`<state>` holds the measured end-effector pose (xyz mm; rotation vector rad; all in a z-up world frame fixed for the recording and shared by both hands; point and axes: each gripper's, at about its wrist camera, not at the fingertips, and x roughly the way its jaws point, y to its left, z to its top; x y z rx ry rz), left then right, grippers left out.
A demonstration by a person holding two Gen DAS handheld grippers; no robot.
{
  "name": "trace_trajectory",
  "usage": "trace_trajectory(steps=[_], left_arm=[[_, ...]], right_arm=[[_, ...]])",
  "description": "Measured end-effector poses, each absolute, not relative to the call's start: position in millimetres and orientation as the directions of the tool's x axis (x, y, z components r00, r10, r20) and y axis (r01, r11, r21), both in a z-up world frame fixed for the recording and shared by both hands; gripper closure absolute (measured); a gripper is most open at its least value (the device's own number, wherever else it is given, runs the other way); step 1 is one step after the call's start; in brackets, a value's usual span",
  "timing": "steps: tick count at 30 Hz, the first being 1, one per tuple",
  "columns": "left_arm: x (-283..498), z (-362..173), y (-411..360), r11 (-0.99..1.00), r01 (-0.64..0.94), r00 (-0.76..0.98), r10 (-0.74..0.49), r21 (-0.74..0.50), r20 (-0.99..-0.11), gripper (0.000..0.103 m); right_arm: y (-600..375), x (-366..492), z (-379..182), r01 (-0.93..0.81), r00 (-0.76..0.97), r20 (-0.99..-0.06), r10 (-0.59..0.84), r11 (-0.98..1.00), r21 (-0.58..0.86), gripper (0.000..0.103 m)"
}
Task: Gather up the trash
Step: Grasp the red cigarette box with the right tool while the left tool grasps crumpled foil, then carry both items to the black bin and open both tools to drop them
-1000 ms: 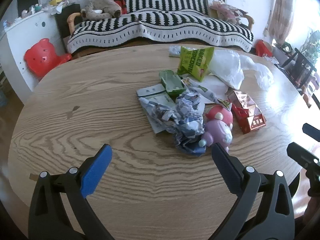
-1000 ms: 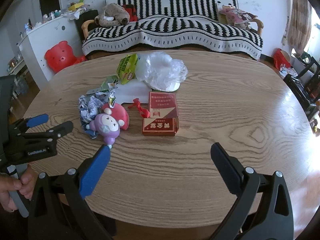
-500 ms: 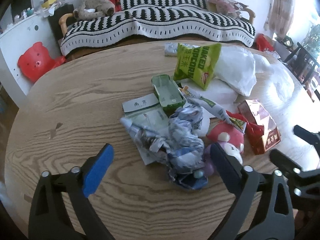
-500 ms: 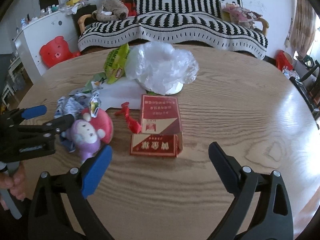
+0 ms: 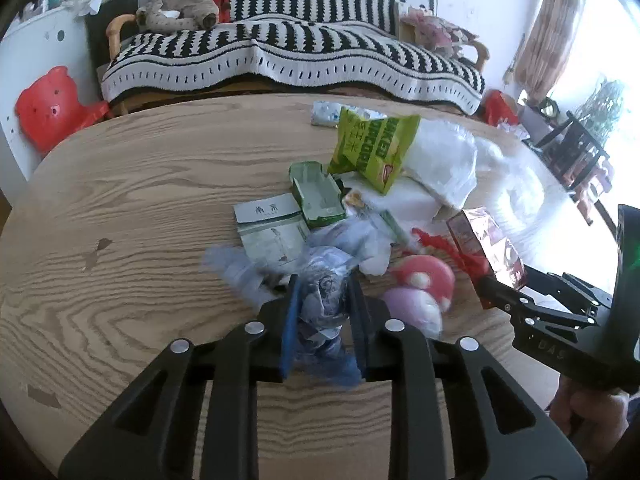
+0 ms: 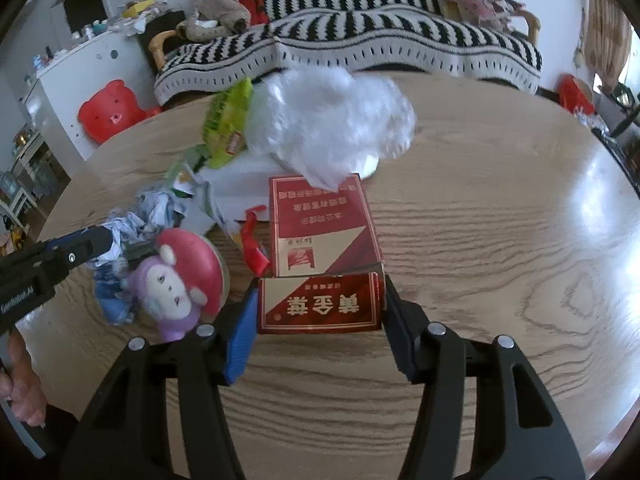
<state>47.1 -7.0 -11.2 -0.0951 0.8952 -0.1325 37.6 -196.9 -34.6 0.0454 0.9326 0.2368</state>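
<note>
Left tongs (image 5: 323, 320) pinch the crumpled wrapper (image 5: 320, 300), right tongs (image 6: 318, 312) bracket the red carton (image 6: 320, 280), seemingly closing; lifting both comes next.

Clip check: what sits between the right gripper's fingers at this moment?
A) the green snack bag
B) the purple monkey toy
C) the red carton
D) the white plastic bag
C: in the right wrist view the right gripper has a finger on each side of the red carton.
</note>
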Motion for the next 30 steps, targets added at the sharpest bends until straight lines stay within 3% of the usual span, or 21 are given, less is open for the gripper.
trace_trajectory(steps=[14, 20, 30], left_arm=[[26.5, 22.4, -20.0, 0.984, 0.114, 0.69, -0.176, -0.136, -0.702, 0.081], [20.9, 25.8, -89.9, 0.957, 0.256, 0.667, -0.278, -0.138, -0.691, 0.081], [-17.1, 5.3, -269.9, 0.807, 0.559, 0.501, -0.512, -0.191, -0.698, 0.081]], right_arm=[[-229.5, -3.6, 5.5, -0.173, 0.633, -0.735, 0.243, 0.97, 0.172, 0.047], [-293.4, -29.4, 22.8, -0.08, 0.678, -0.712, 0.182, 0.981, 0.175, 0.047], [-469.4, -106.1, 17.9, 0.249, 0.671, -0.739, -0.056, 0.956, 0.154, 0.047]])
